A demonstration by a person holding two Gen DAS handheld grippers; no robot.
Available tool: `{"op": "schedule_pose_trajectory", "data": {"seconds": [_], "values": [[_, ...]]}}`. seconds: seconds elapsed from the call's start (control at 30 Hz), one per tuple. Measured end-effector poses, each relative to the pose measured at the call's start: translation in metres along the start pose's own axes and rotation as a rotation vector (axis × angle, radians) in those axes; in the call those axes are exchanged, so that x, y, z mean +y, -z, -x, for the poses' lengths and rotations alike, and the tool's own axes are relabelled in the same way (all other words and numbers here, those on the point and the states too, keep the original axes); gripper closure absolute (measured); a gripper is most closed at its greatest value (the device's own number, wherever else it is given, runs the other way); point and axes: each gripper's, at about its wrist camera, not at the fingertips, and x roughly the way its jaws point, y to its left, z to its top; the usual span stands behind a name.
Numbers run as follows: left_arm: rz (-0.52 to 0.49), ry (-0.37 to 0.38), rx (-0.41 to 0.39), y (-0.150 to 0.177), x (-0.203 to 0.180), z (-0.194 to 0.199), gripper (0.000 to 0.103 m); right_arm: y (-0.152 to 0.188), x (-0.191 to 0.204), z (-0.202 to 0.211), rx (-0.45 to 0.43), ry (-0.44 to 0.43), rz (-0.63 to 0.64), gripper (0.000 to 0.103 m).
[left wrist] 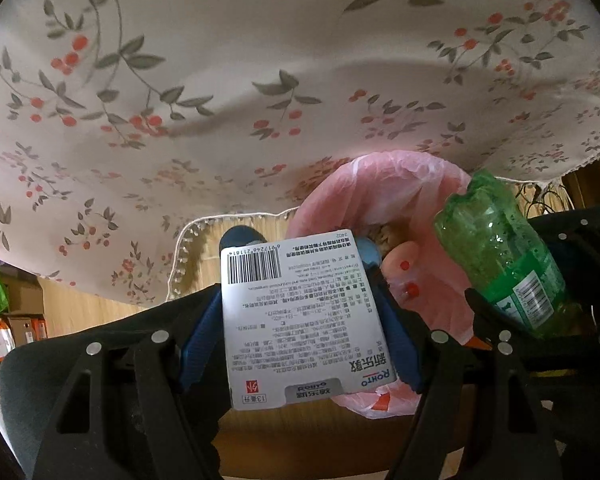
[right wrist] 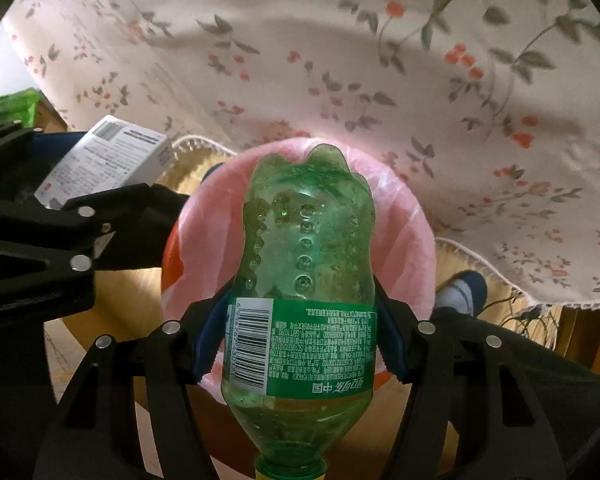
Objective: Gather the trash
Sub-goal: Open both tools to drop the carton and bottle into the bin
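Note:
My left gripper (left wrist: 300, 258) is shut on a white printed carton (left wrist: 300, 320), its blue pads (left wrist: 198, 344) pressing both long sides, barcode end pointing away. Just beyond and below the carton stands a bin lined with a pink bag (left wrist: 380, 184). My right gripper (right wrist: 304, 292) is shut on a crumpled green plastic bottle (right wrist: 306, 240) at its label, base pointing away and cap toward the camera. That bottle hangs right over the pink-lined bin (right wrist: 404, 248). The carton (right wrist: 112, 156) shows at the left of the right wrist view, and the bottle (left wrist: 496, 248) at the right of the left wrist view.
A floral tablecloth (left wrist: 260, 80) with a lace hem hangs over the table edge close behind the bin. The floor (left wrist: 80, 308) is light wood. A blue shoe (right wrist: 466, 286) stands right of the bin. Cardboard boxes and bags (left wrist: 16, 316) sit at the far left.

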Motion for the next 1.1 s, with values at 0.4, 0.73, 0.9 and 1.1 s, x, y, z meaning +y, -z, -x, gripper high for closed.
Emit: {"op": "schedule_pose_trajectory", "data": {"seconds": [0.4, 0.73, 0.9, 1.1], "values": [[0.011, 0.004, 0.028, 0.0, 0.001, -0.013, 0.03, -0.003, 0.003, -0.032, 0.061, -0.016, 0.003, 0.039], [0.003, 0.01, 0.029, 0.001, -0.002, -0.015, 0.03, 0.004, -0.005, -0.025, 0.057, 0.009, -0.011, 0.025], [-0.025, 0.054, 0.038, 0.001, -0.016, -0.019, 0.03, 0.005, -0.019, -0.005, 0.022, 0.075, -0.031, 0.025], [-0.053, 0.113, 0.082, 0.001, -0.037, -0.034, 0.03, 0.006, -0.043, 0.003, 0.002, 0.12, -0.097, 0.025]]}}
